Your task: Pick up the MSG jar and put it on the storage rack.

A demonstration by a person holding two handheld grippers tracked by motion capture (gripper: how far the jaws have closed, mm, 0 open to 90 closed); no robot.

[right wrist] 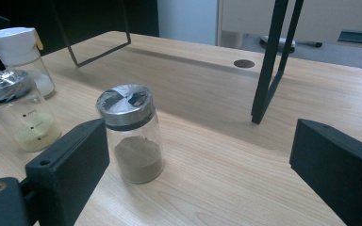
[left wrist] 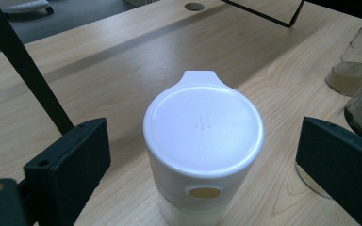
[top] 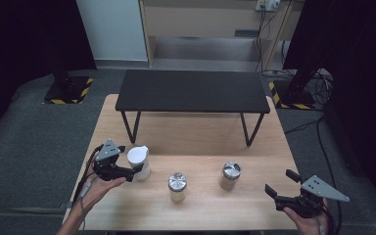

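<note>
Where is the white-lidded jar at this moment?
In the high view the white-lidded jar stands left on the wooden table, between the open left gripper's jaws, left of the two metal-lidded jars.

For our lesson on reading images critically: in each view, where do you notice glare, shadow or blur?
High view: dim overall, the room's edges near black, metal lids catching glare. Left gripper view: the white lid is brightly lit and slightly washed out, the near jaws soft. Right gripper view: the bench leg casts a soft shadow on the table; the brown spice jar is sharp.
</note>
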